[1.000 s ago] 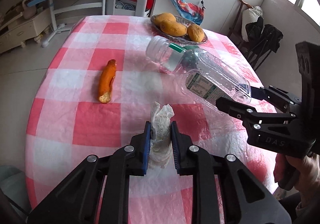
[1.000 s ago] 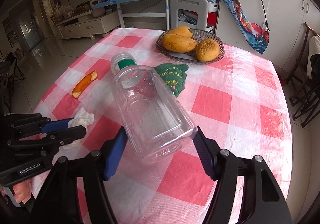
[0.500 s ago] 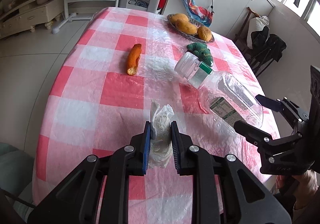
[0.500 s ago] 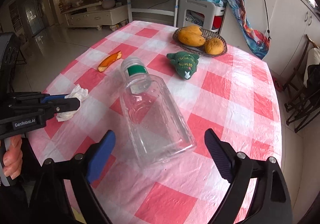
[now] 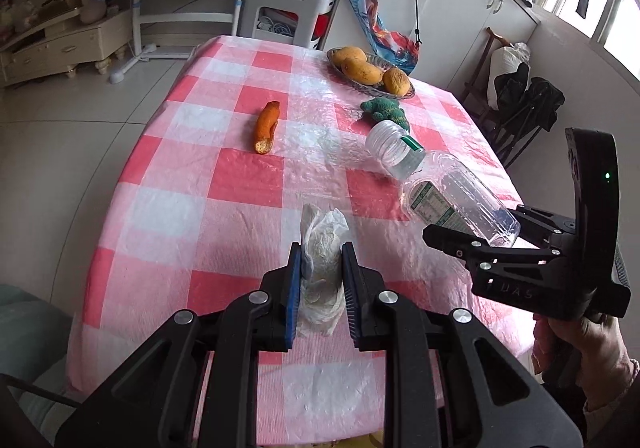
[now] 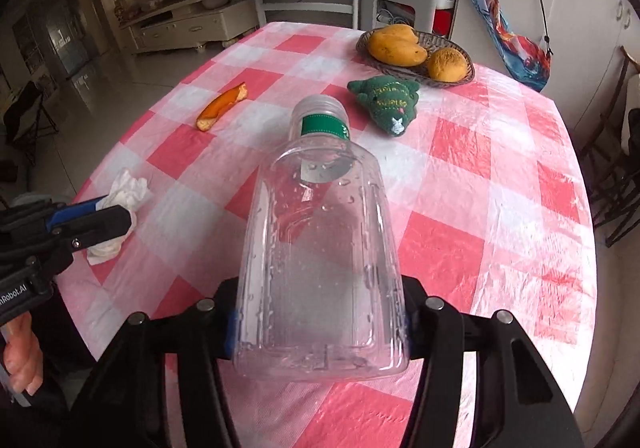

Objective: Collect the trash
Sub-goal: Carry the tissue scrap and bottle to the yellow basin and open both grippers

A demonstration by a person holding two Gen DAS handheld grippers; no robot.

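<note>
My left gripper (image 5: 321, 248) is shut on a crumpled white tissue (image 5: 324, 232), held above the near part of the checked table (image 5: 240, 184). The right wrist view shows that tissue (image 6: 128, 188) at the left, in the same gripper (image 6: 116, 214). A clear plastic bottle (image 6: 320, 248) with a green neck band lies base-first between the jaws of my right gripper (image 6: 320, 312). The jaws are closing, and both pads meet its sides. From the left wrist, the bottle (image 5: 448, 196) slants above the table in the right gripper (image 5: 480, 226). An orange peel (image 5: 266, 126) lies further in.
A wicker basket (image 6: 468, 78) with mangoes and an orange sits at the far side, and a green plush toy (image 6: 386, 98) lies in front of it. Chairs stand to the right of the table. Shelves and a white stool are behind it.
The right jaws spread wide around the bottle, then came back in against its sides. The left gripper drew back toward the near table edge, still holding the tissue.
</note>
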